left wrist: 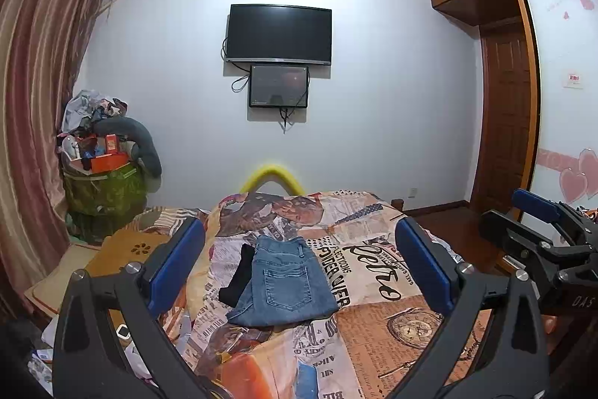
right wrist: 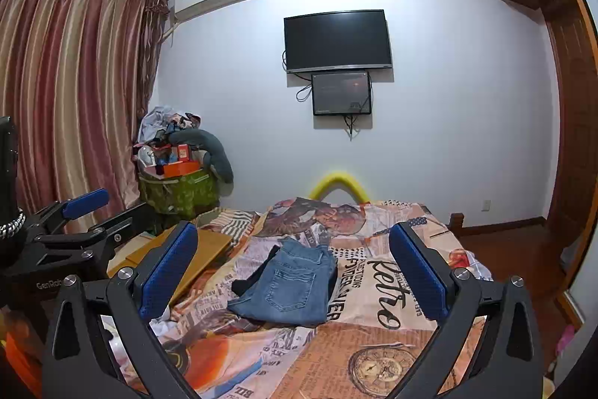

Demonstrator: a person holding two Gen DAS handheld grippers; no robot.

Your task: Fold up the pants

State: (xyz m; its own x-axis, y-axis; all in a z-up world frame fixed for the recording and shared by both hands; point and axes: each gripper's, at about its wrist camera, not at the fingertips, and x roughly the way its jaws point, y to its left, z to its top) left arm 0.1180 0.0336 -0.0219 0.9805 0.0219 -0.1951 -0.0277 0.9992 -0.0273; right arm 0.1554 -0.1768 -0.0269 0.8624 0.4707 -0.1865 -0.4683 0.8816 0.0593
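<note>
Both wrist views face the far wall across the bed (left wrist: 373, 287), sharing it.

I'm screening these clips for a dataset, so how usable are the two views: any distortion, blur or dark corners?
Left wrist view: strong fisheye bend, the curtain bows along the edge, corners go black; the folded jeans look sharp under even room light. Right wrist view: same bend at the door frame, black corners too; jeans clear, no glare on the TV.
</note>
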